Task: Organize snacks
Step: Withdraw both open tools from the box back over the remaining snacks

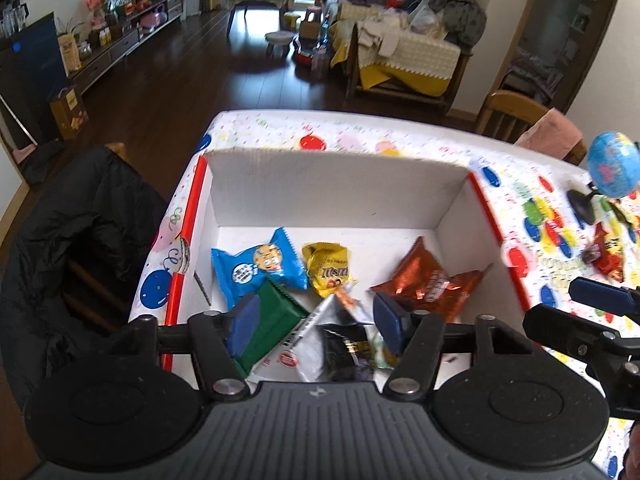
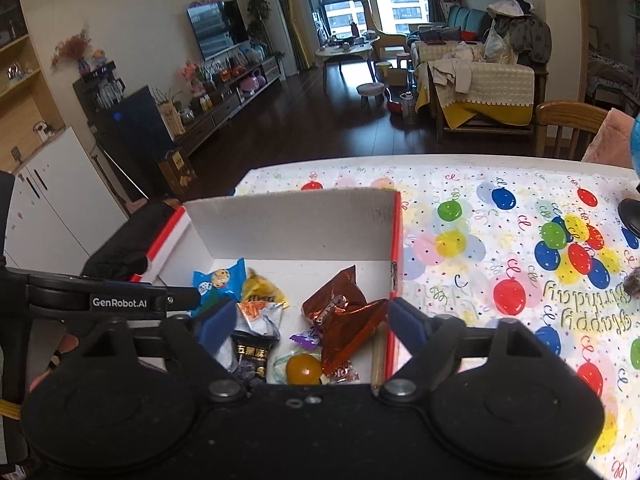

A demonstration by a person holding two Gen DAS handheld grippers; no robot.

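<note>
A white cardboard box (image 1: pixel 336 184) with red edges stands on the table and holds several snack packets: a blue cookie pack (image 1: pixel 256 268), a yellow M&M's bag (image 1: pixel 328 268), an orange-brown foil pack (image 1: pixel 428 280), a green pack (image 1: pixel 272 328) and a black pack (image 1: pixel 348 352). My left gripper (image 1: pixel 316 324) is open and empty above the box's near side. My right gripper (image 2: pixel 304 320) is open and empty over the same box (image 2: pixel 296 220), above the orange-brown pack (image 2: pixel 344 316), a black pack (image 2: pixel 252 356) and a round orange candy (image 2: pixel 304 368).
The table has a balloon-print cloth (image 2: pixel 500 248). A small globe on a black stand (image 1: pixel 612 164) and a red snack pack (image 1: pixel 608 256) sit at its right. A chair with a black jacket (image 1: pixel 80 240) stands left of the table, a wooden chair (image 2: pixel 568 128) behind.
</note>
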